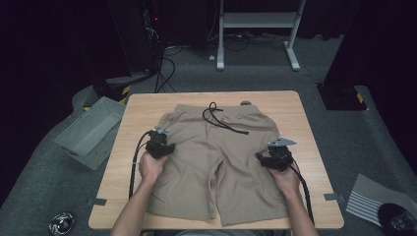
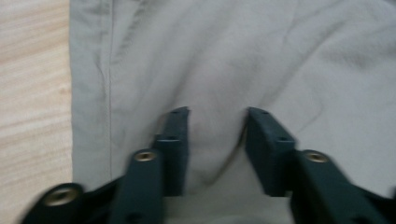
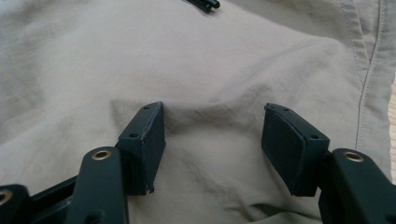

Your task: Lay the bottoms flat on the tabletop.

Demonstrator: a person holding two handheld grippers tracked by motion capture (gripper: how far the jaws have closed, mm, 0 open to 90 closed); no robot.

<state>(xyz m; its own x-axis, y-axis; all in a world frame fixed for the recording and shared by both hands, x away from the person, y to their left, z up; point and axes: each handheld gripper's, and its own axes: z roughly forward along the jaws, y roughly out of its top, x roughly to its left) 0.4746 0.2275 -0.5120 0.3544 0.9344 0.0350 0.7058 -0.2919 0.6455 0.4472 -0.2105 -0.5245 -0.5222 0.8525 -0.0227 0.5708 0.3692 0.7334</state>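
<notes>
In the high view, your shorts (image 1: 216, 162) lie flat on the tabletop (image 1: 305, 128), with the left tongs (image 1: 158, 146) and right tongs (image 1: 273, 158) on them. In the left gripper view, the jaws stand apart, apparently pressing fabric. In the right gripper view, the jaws stand wide.

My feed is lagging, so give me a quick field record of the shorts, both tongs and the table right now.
garment: beige shorts, spread flat, waistband at the far side
drawstring: black cord loose on the waistband area
left tongs: jaws apart, tips down on the fabric by the shorts' left edge, a ridge of cloth between them, not pinched
right tongs: jaws apart, tips on the fabric by the right edge, nothing pinched
table: light wood
off table: grey bin on the floor at the left
</notes>
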